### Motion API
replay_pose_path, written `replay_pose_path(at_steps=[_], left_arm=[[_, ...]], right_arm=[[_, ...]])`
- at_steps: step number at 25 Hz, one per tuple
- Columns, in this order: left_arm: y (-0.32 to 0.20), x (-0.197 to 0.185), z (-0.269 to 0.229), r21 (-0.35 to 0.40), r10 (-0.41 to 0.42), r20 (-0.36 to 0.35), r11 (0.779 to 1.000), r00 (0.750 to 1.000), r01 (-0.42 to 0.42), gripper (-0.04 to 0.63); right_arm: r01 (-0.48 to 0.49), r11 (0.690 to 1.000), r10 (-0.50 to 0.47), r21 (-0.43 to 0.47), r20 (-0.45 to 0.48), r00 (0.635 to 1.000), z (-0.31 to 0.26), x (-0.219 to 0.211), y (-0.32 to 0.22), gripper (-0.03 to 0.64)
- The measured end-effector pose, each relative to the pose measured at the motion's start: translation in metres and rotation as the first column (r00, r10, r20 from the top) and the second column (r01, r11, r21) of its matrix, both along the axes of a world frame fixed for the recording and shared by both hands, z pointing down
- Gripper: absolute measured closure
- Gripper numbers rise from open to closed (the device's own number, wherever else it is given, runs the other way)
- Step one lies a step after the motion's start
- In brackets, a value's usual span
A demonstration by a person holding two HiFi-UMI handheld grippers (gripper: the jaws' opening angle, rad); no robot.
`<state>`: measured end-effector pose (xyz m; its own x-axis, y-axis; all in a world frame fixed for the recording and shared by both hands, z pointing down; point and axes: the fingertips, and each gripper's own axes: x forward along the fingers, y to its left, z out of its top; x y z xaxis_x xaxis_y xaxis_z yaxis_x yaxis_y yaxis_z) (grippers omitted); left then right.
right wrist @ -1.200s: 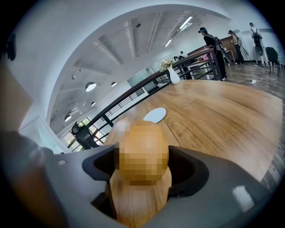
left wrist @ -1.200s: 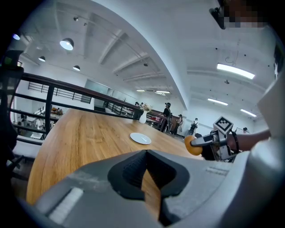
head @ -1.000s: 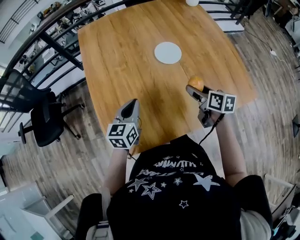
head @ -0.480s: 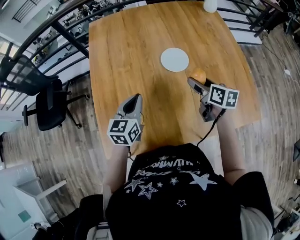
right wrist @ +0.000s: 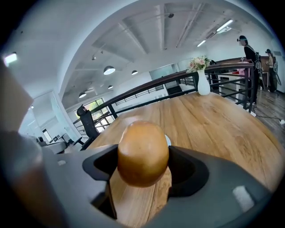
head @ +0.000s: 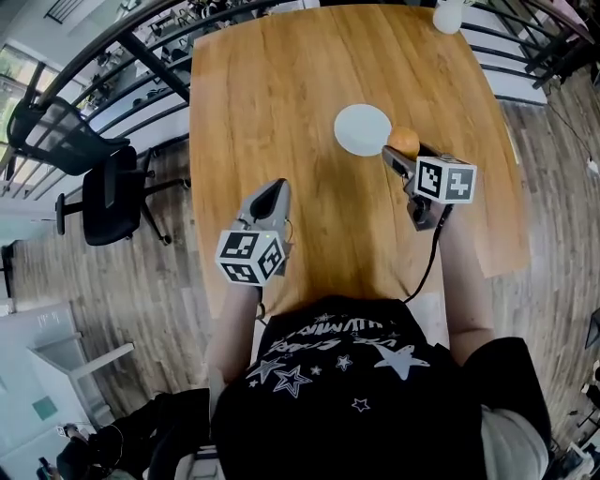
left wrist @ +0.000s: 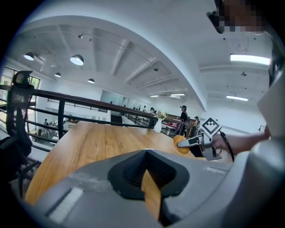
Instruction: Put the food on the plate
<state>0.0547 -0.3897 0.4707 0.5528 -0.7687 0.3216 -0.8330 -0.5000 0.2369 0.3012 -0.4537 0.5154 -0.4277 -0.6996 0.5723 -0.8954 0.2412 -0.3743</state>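
Food, a round brown bun-like piece, is clamped in the right gripper, just beside the plate's right rim. Left gripper has its jaws together with nothing between them, well short of the plate. Wooden table lies open left of the plate, with a vase at the edge beyond it.

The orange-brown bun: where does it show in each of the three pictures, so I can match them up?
Head view: the bun is right of centre, at the right gripper's tip, by the white plate's right edge.
Left gripper view: the bun is right of centre, held in the other gripper.
Right gripper view: the bun is dead centre, clamped between the jaws.
Shared landmark: the white vase at the table's far edge.
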Motion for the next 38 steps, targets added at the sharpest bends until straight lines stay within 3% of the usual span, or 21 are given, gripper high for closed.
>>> replay_pose_path(at_steps=[16, 24, 38], left_arm=[[-0.038, -0.001, 0.02, -0.05, -0.04, 0.006, 0.998, 0.999, 0.04, 0.594], [-0.044, -0.004, 0.034, -0.074, -0.041, 0.002, 0.996, 0.999, 0.041, 0.594], [-0.04, -0.008, 0.043, -0.097, -0.047, -0.006, 0.994, 0.999, 0.046, 0.594]], right_arm=[[0.099, 0.99, -0.115, -0.096, -0.184, 0.976, 0.064, -0.025, -0.071, 0.268], [0.159, 0.978, -0.191, -0.131, -0.286, 0.939, 0.092, -0.038, -0.081, 0.268], [0.174, 0.97, -0.229, -0.169, -0.401, 0.887, 0.108, -0.04, -0.086, 0.267]])
